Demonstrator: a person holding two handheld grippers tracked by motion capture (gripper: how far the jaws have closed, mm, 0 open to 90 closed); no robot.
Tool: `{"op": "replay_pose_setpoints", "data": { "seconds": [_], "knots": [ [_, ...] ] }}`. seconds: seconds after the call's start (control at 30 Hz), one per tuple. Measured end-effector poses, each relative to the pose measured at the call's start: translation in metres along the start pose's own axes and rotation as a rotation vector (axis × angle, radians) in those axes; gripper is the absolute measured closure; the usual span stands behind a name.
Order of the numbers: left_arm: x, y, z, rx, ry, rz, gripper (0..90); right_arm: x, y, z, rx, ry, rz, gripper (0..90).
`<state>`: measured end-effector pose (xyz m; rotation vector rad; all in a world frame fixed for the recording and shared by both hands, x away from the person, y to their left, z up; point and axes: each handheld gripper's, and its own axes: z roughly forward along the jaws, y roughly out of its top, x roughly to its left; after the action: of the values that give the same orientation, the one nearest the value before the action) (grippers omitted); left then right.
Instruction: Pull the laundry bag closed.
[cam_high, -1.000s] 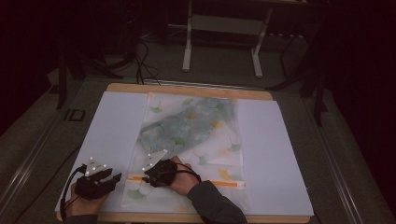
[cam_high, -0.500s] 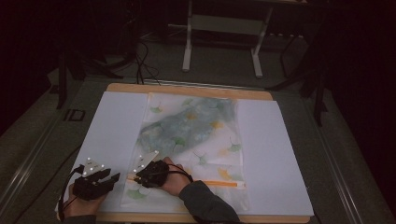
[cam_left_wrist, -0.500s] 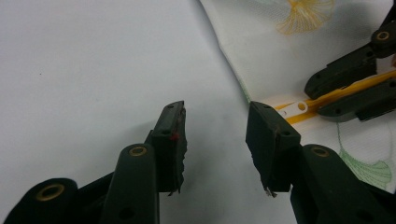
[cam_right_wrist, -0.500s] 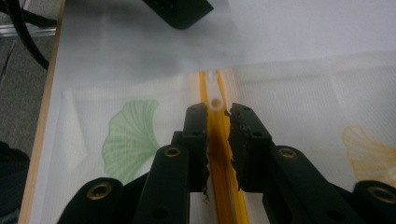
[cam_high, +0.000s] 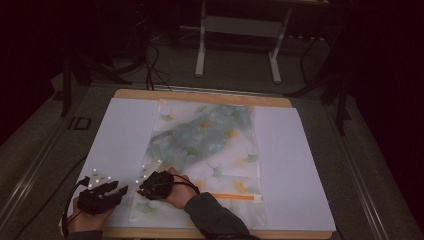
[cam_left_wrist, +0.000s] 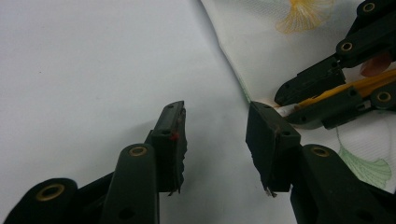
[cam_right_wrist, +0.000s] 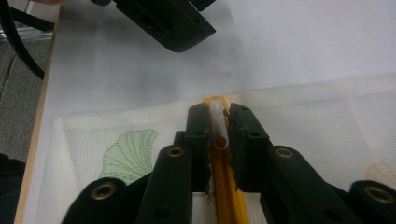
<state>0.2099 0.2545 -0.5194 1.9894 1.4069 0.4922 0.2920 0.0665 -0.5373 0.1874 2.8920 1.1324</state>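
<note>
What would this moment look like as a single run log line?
right gripper: shut on zipper pull | left gripper: open, over white sheet | mesh bag: flat on table

A wooden table (cam_high: 200, 95) bears a white sheet (cam_high: 120, 135) under a leaf-printed bag (cam_high: 210, 145).

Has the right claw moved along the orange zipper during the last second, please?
Yes. In the high view the right claw has slid left along the orange zipper, toward the mesh bag's left edge.
</note>
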Motion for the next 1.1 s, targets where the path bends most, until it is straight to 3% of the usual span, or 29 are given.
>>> {"op": "replay_pose_setpoints", "data": {
  "seconds": [0.17,0.67,1.1],
  "knots": [
    [-0.001,0.000,-0.001,0.002,-0.011,0.004,57.7,0.001,0.003,-0.001,0.017,-0.007,-0.013,83.6],
    [-0.004,0.001,-0.003,-0.001,-0.041,0.009,57.7,0.004,0.001,-0.013,-0.005,-0.034,-0.010,83.8],
    [-0.014,0.005,0.001,0.033,-0.108,0.048,57.8,0.006,0.000,-0.015,-0.010,-0.046,-0.008,83.9]
  ]
}}
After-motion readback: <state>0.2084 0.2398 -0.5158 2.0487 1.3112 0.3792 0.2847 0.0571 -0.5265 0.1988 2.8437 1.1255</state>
